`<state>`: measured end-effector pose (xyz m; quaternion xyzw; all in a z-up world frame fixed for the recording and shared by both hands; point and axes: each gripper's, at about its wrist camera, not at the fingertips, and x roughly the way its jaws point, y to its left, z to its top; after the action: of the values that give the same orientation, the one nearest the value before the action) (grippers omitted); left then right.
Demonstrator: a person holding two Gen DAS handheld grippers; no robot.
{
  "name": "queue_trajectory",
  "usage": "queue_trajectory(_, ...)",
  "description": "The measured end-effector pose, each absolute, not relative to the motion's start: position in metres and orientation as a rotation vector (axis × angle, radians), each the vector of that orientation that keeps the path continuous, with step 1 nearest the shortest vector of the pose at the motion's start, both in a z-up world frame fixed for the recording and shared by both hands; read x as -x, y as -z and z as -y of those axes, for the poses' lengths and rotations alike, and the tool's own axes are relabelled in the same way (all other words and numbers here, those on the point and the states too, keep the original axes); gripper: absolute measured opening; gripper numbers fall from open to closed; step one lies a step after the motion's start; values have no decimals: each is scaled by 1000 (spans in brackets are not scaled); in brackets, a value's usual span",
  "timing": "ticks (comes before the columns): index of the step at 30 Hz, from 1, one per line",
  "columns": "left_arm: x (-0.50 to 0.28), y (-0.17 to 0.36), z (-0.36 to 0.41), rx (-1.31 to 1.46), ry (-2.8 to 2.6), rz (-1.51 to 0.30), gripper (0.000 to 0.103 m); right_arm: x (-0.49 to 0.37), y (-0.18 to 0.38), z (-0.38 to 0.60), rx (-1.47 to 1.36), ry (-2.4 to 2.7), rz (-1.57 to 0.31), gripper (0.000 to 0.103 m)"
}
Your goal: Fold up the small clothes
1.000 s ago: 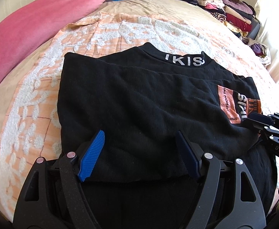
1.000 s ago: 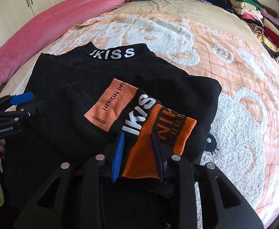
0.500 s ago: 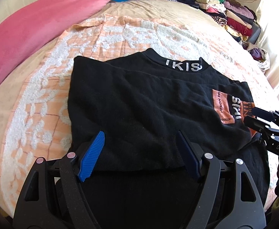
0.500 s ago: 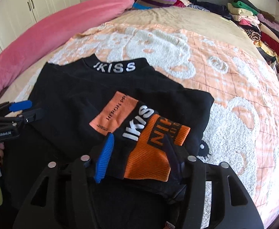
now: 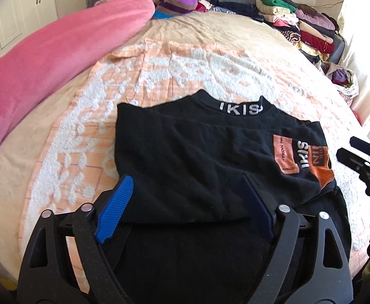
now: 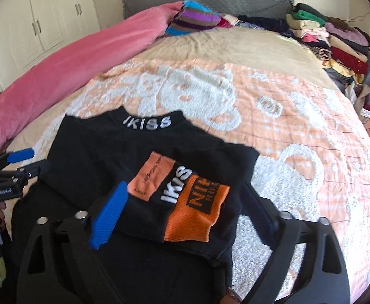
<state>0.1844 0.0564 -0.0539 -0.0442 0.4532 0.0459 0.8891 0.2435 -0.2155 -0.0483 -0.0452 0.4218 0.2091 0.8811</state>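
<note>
Bed: an orange-and-white blanket (image 6: 273, 116) covers it, with a pink duvet (image 5: 45, 58) and stacked clothes (image 5: 309, 30) beyond both grippers.
Black top (image 5: 197, 157): lies flat just ahead of both, sleeves folded inward, likely readying a final fold.
Left gripper (image 5: 187, 210): jaws opening wide, gripping nothing.
Right gripper (image 6: 180, 217): jaws opening over the orange cuff (image 6: 195, 215), pads clear.
Hidden: the hem, under the gripper frames.
</note>
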Motion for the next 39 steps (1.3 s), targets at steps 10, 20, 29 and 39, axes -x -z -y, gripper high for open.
queue_trajectory(10, -170, 22, -56, 80, -110, -882, 93, -225, 7, 231, 45, -395, -770, 98)
queue_trajectory(20, -158, 4, -63, 94, -121, -841, 93, -208, -20, 235, 22, -386, -706, 98)
queue_trajectory(29, -145, -10, -67, 98, -131, -818, 93, -190, -36, 241, 0, -388, -685, 98)
queue_trajectory(39, -128, -28, -71, 99, -135, -782, 93, -169, -53, 251, -20, -394, -673, 98)
